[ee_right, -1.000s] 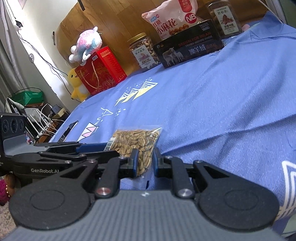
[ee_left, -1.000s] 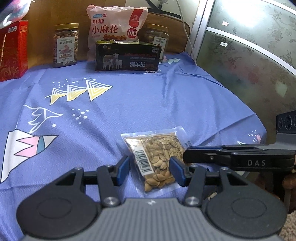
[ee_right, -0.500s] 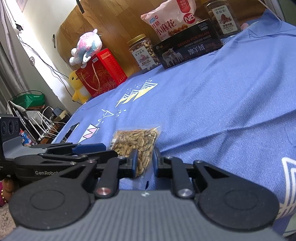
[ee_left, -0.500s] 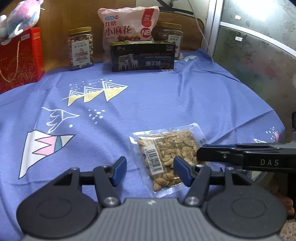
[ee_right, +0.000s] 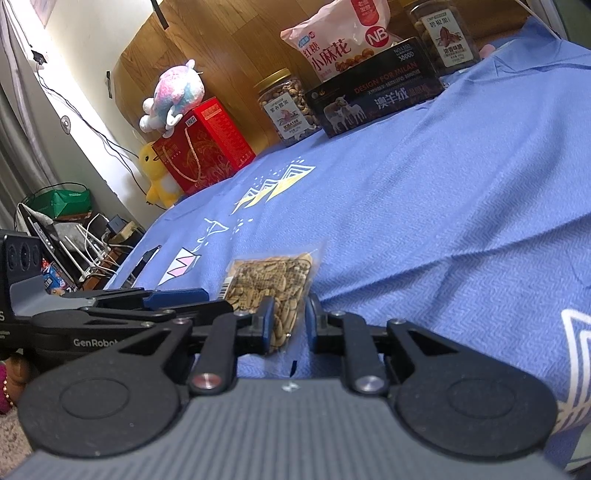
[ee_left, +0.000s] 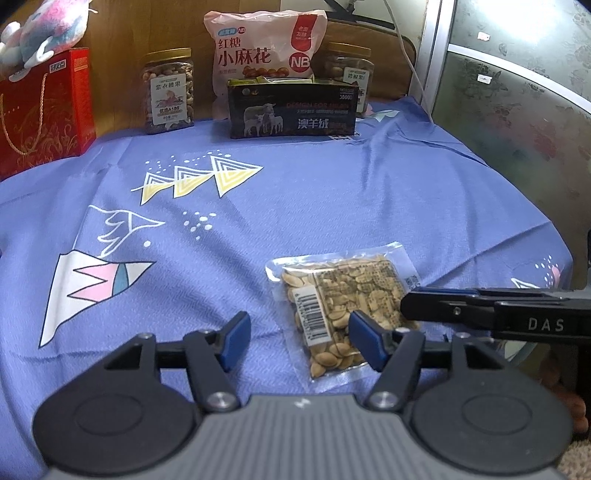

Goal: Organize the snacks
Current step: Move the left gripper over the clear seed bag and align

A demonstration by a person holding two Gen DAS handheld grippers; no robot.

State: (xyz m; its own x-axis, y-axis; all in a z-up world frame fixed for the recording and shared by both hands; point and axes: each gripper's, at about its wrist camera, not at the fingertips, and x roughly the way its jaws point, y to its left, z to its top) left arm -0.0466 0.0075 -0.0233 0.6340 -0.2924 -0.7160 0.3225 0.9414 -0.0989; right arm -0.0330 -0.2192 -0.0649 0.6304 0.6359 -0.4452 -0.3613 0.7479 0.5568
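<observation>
Occlusions first: right gripper (ee_right: pixel 289 323) blocks the near end of the clear plastic packet of pale shelled seeds (ee_left: pixel 343 295) in the right wrist view, and in the left wrist view its black fingers enter edge-on from the right of frame, covering the packet's right edge. Right jaws stand close together, packet's near end between them; packet appears to meet the left finger, a thin blue strip shows beside the right one, so an actual pinch cannot be confirmed. Left gripper (ee_left: pixel 301 341) at lower centre of its frame, jaws spread and opening; lower end of packet lies between them, just beside the right blue pad, which overlaps its corner; neither pad presses. Packet lies flat on the blue patterned cloth (ee_left: pixel 332 206), lower right of centre, tilted, white barcode label along its left side, fine print on the film unreadable, sealed clear margin all round. Upper centre of frame: black rectangular box with sheep picture (ee_left: pixel 291 110), partly hiding the pink printed snack bag (ee_left: pixel 266 48) behind it and the lower part of the right gold-lidded nut jar (ee_left: pixel 349 74). Left gold-lidded nut jar (ee_left: pixel 168 92) fully visible. Red gift box with cord handle (ee_left: pixel 40 110) cut off at upper left; pink plush toy (ee_left: pixel 44 29) on it, mostly out of frame.
</observation>
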